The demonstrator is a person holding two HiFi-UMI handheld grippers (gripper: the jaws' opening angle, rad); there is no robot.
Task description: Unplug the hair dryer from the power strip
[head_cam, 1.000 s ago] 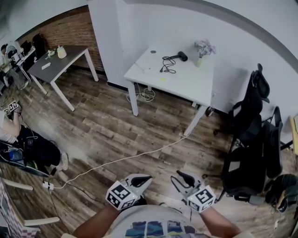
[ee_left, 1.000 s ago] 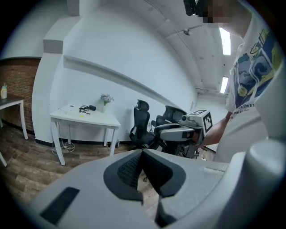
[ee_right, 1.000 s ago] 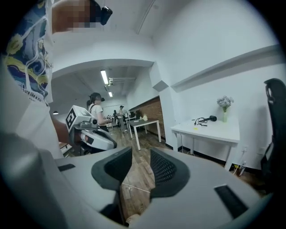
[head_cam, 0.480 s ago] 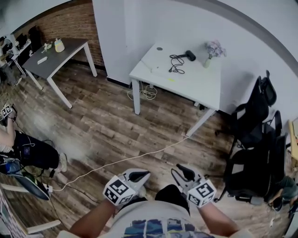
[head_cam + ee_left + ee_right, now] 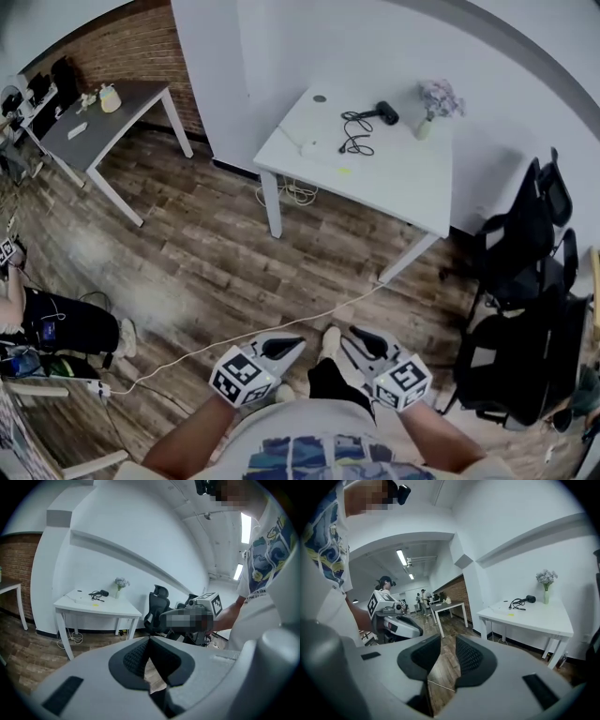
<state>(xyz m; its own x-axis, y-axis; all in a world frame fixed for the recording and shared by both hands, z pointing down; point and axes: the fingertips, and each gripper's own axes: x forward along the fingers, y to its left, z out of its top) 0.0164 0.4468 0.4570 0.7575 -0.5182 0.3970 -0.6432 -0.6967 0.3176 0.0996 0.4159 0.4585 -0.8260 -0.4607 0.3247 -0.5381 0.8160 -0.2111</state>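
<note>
**Status: hair dryer [image 5: 385, 112] on far white surface [image 5: 394, 183], both grippers empty**

The left gripper [image 5: 298, 343] and the right gripper [image 5: 356, 332] are held side by side at the bottom of the head view, above the wooden floor [image 5: 206, 253] and close to the person's body. In the left gripper view the jaw tips are seen meeting, with nothing caught between them. The right gripper's jaws are seen a narrow gap apart and have just been closing; only floor shows through the gap.

The hair dryer lies on the surface by the far wall, well apart from both grippers. Its black cord [image 5: 352, 131] is noted in a loose tangle beside it. 1 vase of flowers [image 5: 436, 98] stands near the dryer. Where the plug sits cannot be made out. 1 white cable [image 5: 234, 336] is seen running across the floor between the surface and the grippers.
</note>
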